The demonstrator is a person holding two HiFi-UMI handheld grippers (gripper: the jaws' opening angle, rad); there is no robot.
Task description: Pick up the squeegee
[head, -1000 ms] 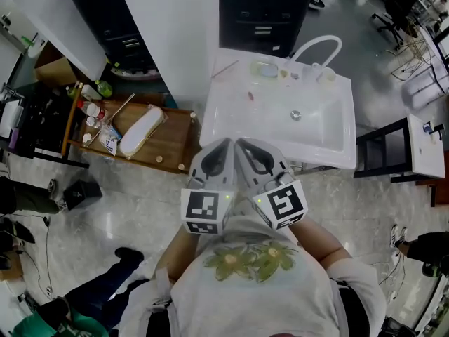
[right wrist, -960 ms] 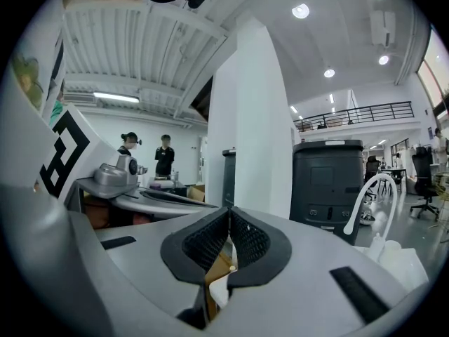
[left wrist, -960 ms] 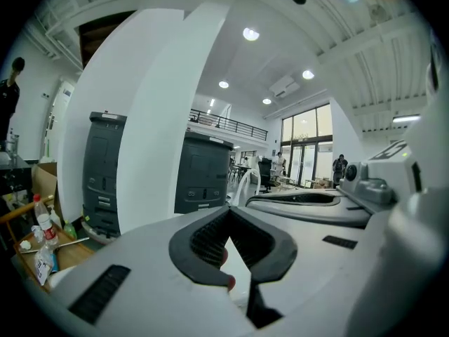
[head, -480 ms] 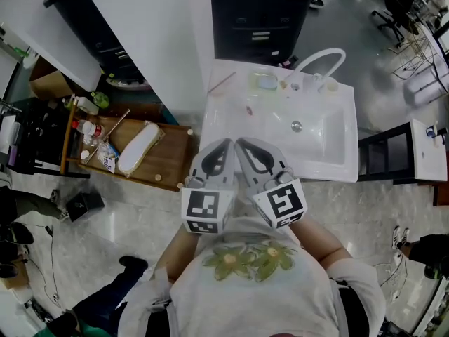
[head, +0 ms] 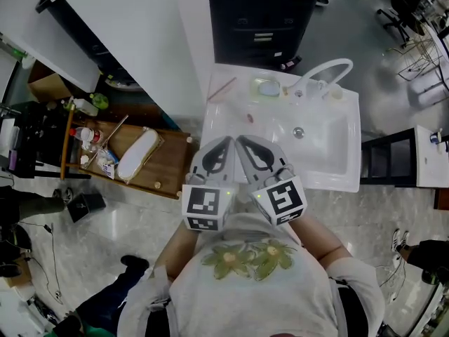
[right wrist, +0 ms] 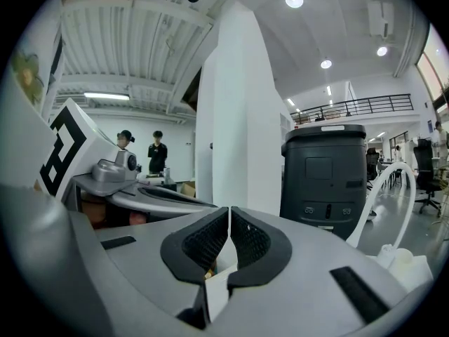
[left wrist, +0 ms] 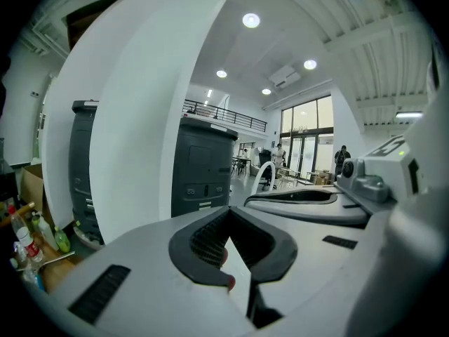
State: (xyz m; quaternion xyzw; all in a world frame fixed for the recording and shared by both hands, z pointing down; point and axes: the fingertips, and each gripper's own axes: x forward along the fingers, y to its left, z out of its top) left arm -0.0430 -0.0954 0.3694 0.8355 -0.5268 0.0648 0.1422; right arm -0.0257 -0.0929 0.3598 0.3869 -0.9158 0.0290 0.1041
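I cannot pick out a squeegee with certainty. A thin long-handled tool (head: 112, 137) lies across the wooden cart (head: 175, 170) at the left; whether it is the squeegee I cannot tell. My left gripper (head: 226, 141) and right gripper (head: 240, 140) are held side by side in front of the chest, pointing at the near rim of the white sink (head: 330, 167). In the left gripper view the left gripper (left wrist: 229, 211) is shut with nothing between its pads. In the right gripper view the right gripper (right wrist: 229, 209) is likewise shut on nothing.
The sink carries a curved white faucet (head: 323, 72), a green soap dish (head: 266, 88) and a pink stick (head: 223, 88). The cart holds bottles (head: 84, 135) and a white oblong pad (head: 137, 153). A white pillar (head: 140, 27) and a dark cabinet (head: 263, 20) stand behind. A black stand (head: 386, 160) flanks the sink.
The sink and the cart have slid slightly down in the head view as the person moved toward them. Both grippers keep their place before the chest and stay shut.
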